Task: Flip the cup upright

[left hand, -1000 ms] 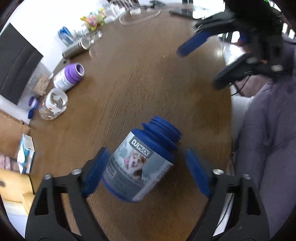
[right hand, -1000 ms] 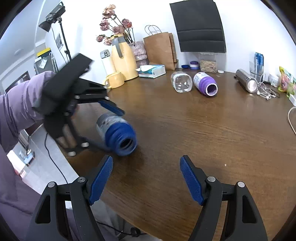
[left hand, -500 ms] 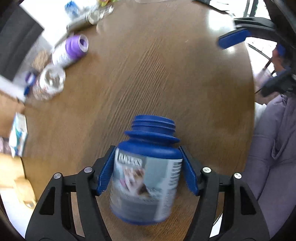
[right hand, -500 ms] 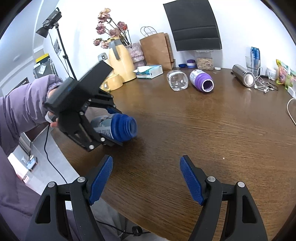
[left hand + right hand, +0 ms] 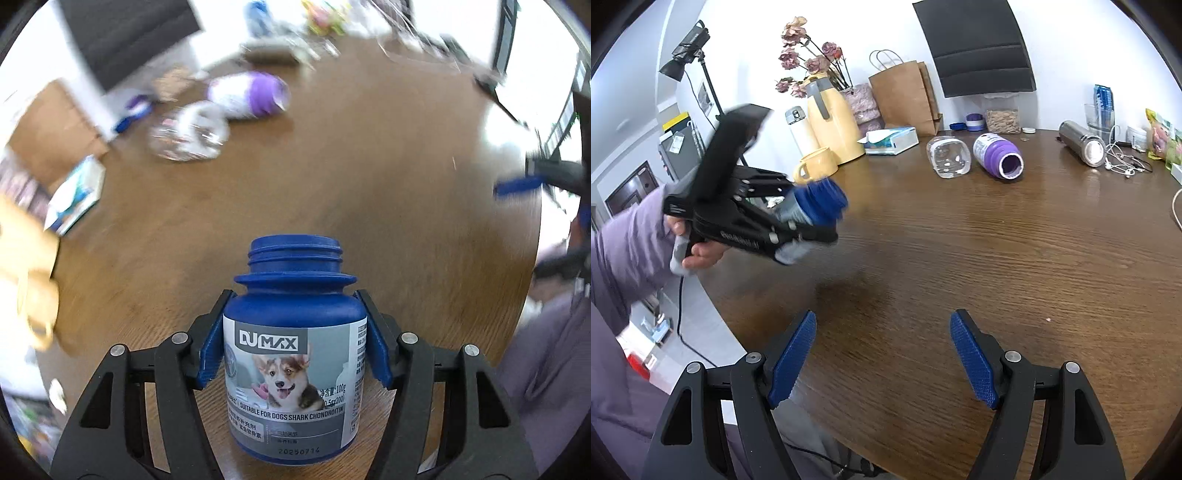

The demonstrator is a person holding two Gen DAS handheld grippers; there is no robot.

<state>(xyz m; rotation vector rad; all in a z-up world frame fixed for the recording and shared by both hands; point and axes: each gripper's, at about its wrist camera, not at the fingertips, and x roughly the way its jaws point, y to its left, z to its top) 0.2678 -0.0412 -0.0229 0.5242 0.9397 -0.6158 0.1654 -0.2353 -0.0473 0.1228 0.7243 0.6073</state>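
Note:
The cup is a blue open-mouthed bottle (image 5: 293, 354) with a grey dog label. My left gripper (image 5: 293, 341) is shut on its body, one blue pad on each side, mouth pointing away from the camera. In the right wrist view the bottle (image 5: 816, 206) is held above the brown table (image 5: 997, 258), tilted with its mouth up and to the right, inside the left gripper (image 5: 798, 221). My right gripper (image 5: 882, 354) is open and empty, low over the table's near edge.
A purple bottle (image 5: 997, 157) and a clear jar (image 5: 947, 157) lie on their sides at the back. A steel flask (image 5: 1084, 147), tissue box (image 5: 892, 140), yellow mug (image 5: 814, 168), yellow jug (image 5: 831, 118) and paper bag (image 5: 905, 96) stand along the far edge.
My left gripper closed on the lying bottle, lifted it off the table and is swinging its mouth upward. The right gripper has stayed open and still.

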